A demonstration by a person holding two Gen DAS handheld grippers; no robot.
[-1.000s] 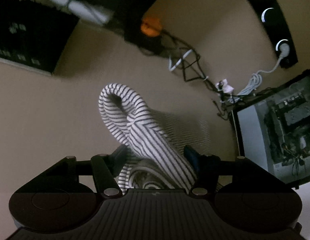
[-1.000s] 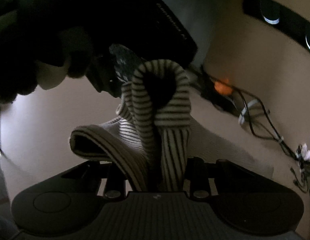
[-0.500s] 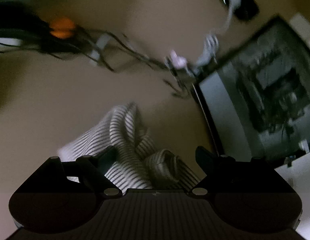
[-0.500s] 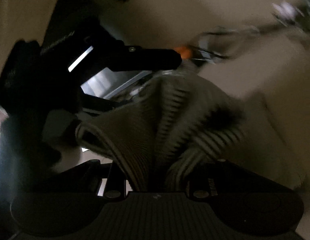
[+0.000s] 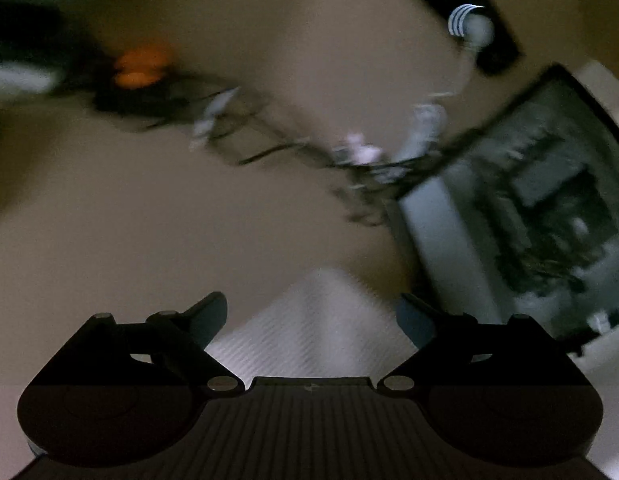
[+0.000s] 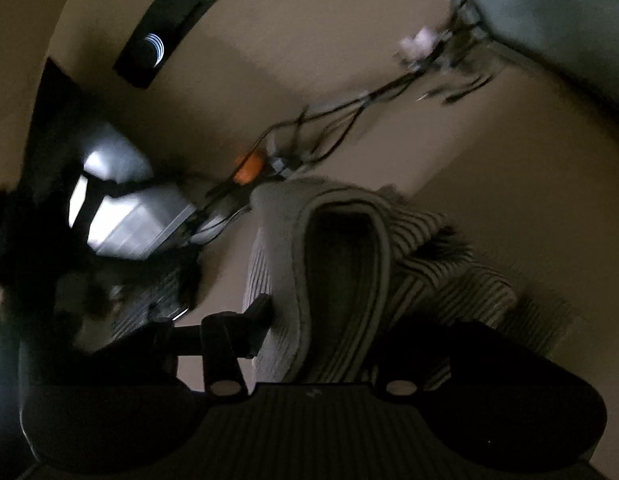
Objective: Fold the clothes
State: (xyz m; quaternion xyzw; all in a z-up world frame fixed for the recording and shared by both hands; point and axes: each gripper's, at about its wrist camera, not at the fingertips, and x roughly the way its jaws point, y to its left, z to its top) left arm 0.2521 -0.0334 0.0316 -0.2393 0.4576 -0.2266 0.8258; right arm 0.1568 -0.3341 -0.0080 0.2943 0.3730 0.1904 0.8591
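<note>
The striped garment (image 5: 321, 332) lies on the tan table, a flat corner of it showing between the fingers of my left gripper (image 5: 311, 314), which is open and holds nothing. In the right wrist view the same striped garment (image 6: 349, 264) is bunched into a loop with a dark hollow. It passes between the fingers of my right gripper (image 6: 329, 320), which looks shut on the cloth. Only the left finger (image 6: 257, 316) shows; the right one is hidden by cloth.
A tangle of cables (image 5: 293, 148) with an orange piece (image 5: 139, 66) lies across the table. A black-framed tray of electronics (image 5: 529, 216) stands at the right. A black strip with lit rings (image 6: 177, 20) and a bright metal box (image 6: 121, 216) stand at the left.
My left gripper has opened and let go of the striped garment, which now lies flatter below it. Both cameras have swung round; my right gripper keeps its hold on the cloth.
</note>
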